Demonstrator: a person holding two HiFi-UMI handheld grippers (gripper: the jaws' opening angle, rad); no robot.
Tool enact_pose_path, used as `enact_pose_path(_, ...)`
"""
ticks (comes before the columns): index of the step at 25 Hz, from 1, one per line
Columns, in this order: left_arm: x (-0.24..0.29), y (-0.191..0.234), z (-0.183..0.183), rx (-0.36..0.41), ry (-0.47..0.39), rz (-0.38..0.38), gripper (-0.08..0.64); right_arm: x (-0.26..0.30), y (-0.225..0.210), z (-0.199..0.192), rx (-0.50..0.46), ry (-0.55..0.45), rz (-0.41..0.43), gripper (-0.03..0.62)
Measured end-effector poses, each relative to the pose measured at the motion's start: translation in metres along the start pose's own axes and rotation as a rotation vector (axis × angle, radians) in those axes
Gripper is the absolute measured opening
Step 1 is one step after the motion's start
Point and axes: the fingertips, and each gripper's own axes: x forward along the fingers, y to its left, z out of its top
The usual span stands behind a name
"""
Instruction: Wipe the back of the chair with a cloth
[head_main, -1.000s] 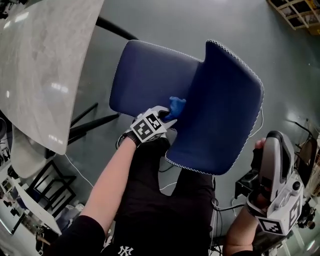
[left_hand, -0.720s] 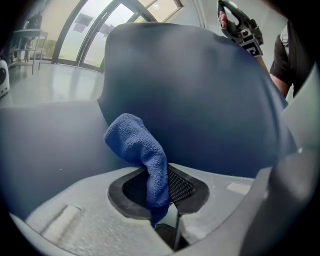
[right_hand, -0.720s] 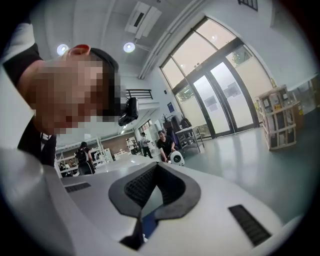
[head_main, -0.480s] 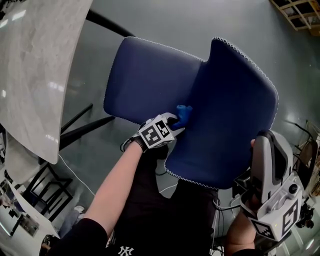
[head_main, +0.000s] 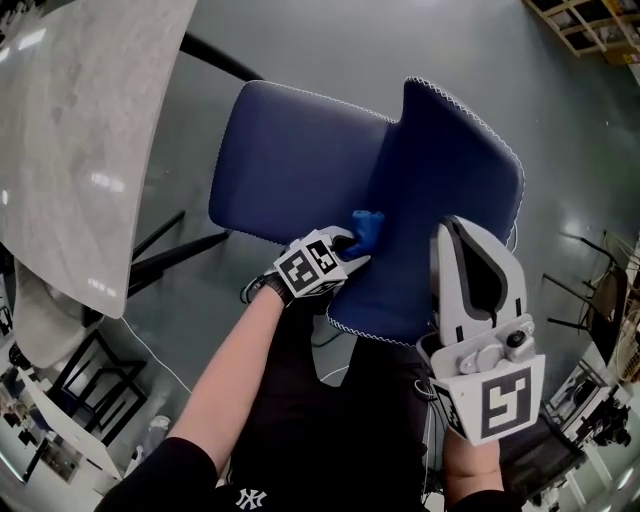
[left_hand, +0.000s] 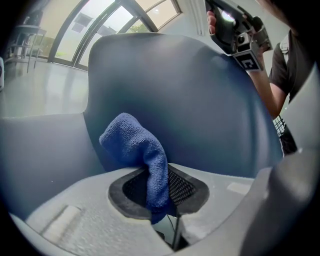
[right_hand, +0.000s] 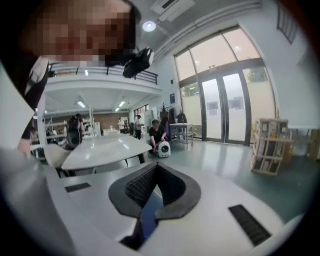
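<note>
A dark blue upholstered chair stands below me, its seat (head_main: 295, 160) to the left and its backrest (head_main: 455, 190) to the right. My left gripper (head_main: 352, 244) is shut on a blue cloth (head_main: 367, 227) and presses it against the seat side of the backrest, low down near the seat. In the left gripper view the cloth (left_hand: 142, 150) sticks up from between the pads, touching the backrest (left_hand: 200, 110). My right gripper (head_main: 466, 238) is held up over the backrest's near edge, shut and holding nothing; it also shows in the left gripper view as the right gripper (left_hand: 235, 30) above the backrest's top.
A pale marble-look table (head_main: 80, 130) fills the left of the head view, with black legs (head_main: 165, 255) on the grey floor beside the chair. Wooden crates (right_hand: 270, 145), a white table (right_hand: 100, 147) and people stand far off in the right gripper view.
My right gripper has risen from the lower right to the backrest's near edge. The left gripper with the cloth shifted slightly right along the backrest a second ago, then stayed put.
</note>
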Motion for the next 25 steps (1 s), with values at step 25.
enact_pose_path(25, -0.074, -0.147, 0.131, 0.119, -0.072, -0.15, 0.076, -0.058, -0.024, 0.047, 0.17, 0.029, -0.068, 0.012)
